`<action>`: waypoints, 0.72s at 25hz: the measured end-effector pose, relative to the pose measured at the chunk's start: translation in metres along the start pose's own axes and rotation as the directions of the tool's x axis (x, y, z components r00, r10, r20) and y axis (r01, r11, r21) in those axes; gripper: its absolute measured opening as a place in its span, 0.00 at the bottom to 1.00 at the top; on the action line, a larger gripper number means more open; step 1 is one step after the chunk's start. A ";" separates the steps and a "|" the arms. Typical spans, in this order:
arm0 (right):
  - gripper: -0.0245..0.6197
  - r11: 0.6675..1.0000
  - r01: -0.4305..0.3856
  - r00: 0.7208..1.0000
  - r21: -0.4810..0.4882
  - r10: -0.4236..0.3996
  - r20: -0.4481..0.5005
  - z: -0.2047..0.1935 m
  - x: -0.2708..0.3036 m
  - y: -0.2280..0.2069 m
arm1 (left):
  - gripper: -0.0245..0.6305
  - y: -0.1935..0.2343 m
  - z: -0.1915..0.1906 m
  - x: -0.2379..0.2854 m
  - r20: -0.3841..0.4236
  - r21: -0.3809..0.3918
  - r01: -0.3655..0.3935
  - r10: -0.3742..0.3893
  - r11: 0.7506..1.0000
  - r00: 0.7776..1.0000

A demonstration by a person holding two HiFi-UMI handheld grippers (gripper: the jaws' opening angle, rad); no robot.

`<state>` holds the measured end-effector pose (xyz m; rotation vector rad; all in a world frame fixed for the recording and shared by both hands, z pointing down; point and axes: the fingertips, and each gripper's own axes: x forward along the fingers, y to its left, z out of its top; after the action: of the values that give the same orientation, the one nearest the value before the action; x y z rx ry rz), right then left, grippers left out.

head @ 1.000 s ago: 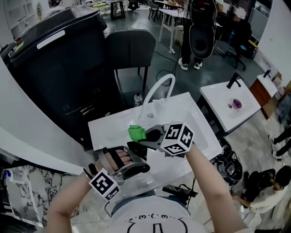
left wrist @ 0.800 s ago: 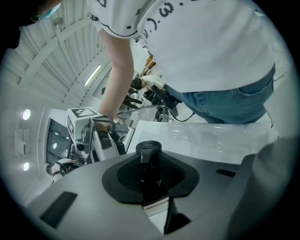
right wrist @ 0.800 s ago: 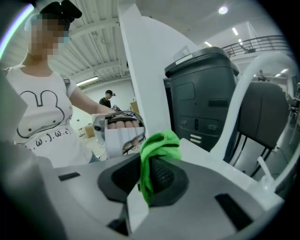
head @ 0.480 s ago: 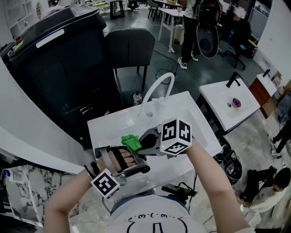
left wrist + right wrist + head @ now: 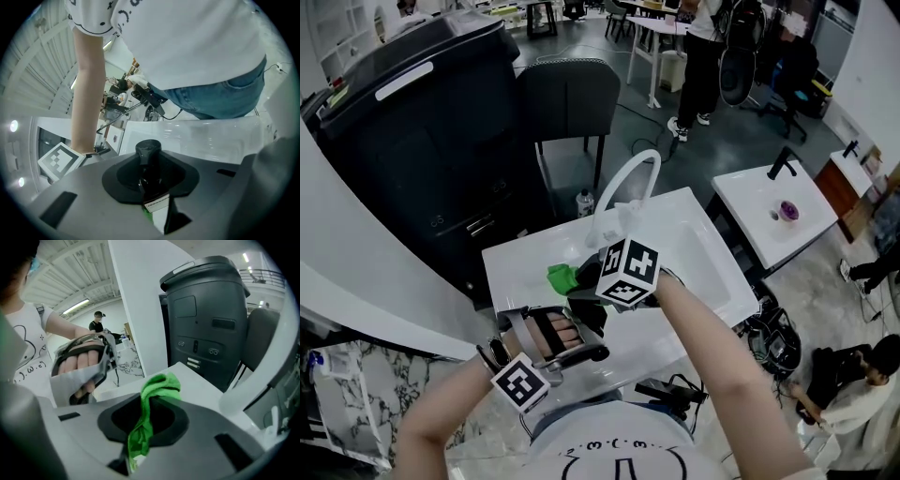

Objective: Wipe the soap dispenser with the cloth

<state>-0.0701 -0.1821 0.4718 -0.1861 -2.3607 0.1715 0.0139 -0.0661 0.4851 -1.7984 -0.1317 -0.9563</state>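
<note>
In the left gripper view a dark soap dispenser [image 5: 149,152] with a pump head and a white label stands between the jaws of my left gripper [image 5: 151,180], which is shut on it. In the head view that gripper [image 5: 581,319] is low at the sink's front, and the bottle is mostly hidden there. My right gripper [image 5: 143,427] is shut on a green cloth [image 5: 159,385], whose bunched end sticks out past the jaws. In the head view the right gripper [image 5: 581,286] holds the cloth [image 5: 561,277] just above and beside the left gripper's tip.
Both grippers work over a white sink counter [image 5: 525,258] with a white arched faucet [image 5: 623,183] behind them. A large dark bin [image 5: 412,112] and a grey chair [image 5: 567,98] stand beyond. A second white sink top [image 5: 750,202] is at the right; a person [image 5: 703,56] stands far back.
My right gripper has moved left with the green cloth, closer to the left gripper's tip. The left gripper has barely moved. The person at the back has shifted.
</note>
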 end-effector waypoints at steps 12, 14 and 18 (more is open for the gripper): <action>0.11 0.964 0.167 0.940 0.207 -0.219 0.261 -0.017 -0.040 -0.037 | 0.19 0.045 -0.011 -0.040 0.046 -0.519 -0.194 0.254 0.833 0.966; 0.11 0.961 0.175 0.926 0.215 -0.235 0.296 -0.019 -0.048 -0.031 | 0.19 0.056 -0.020 -0.053 0.027 -0.631 -0.243 0.334 0.736 0.942; 0.11 0.946 0.211 0.891 0.246 -0.290 0.350 -0.022 -0.050 -0.022 | 0.18 0.090 -0.047 -0.090 -0.017 -0.819 -0.310 0.519 0.484 0.855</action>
<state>-0.0215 -0.2115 0.4573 0.2794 -2.7049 0.3456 -0.0277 -0.1155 0.3653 -2.6095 0.7054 -0.4201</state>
